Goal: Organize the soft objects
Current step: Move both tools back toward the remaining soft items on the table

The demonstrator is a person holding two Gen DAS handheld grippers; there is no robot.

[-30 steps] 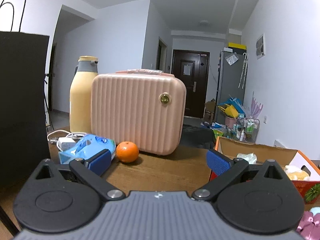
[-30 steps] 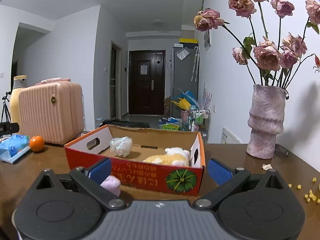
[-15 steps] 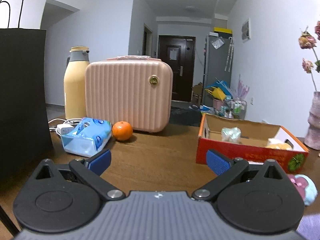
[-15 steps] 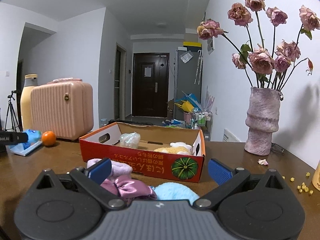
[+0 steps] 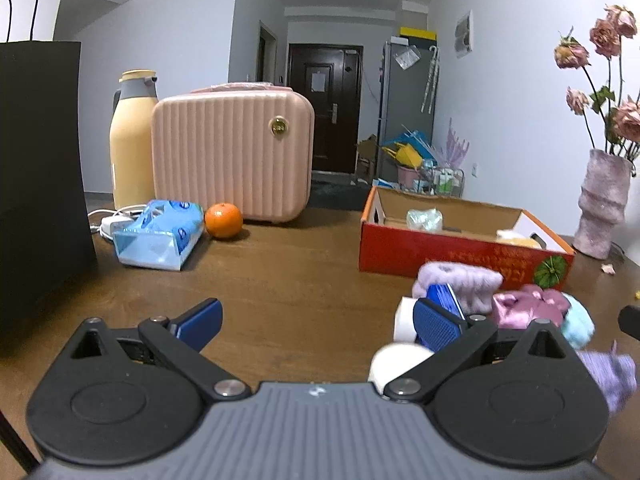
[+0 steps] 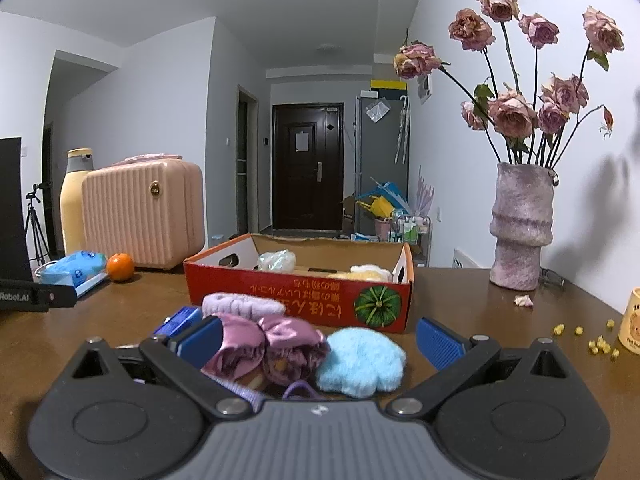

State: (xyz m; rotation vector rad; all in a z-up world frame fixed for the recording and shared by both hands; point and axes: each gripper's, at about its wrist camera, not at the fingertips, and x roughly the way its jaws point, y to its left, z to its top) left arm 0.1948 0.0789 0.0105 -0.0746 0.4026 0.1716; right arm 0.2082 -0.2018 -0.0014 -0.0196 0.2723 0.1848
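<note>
Soft pile (image 6: 304, 350) lower centre, between your R gripper (image 6: 320, 340) fingers, box (image 6: 300, 300) just behind | R nearer, spread wide, empty | L gripper (image 5: 318, 320) wide, pile lower right.

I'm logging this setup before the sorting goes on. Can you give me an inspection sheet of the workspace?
Surface: brown wooden table, yellow crumbs at right.
Job's things: red cardboard box already holds two soft items; lilac fuzzy piece, pink satin bow, blue plush lie before it.
Clutter: pink case, orange, tissue pack, thermos, black bag, vase.
Grippers: left gripper and right gripper open, empty.
Cables: white cord.
Surroundings: hallway, dark door.
</note>
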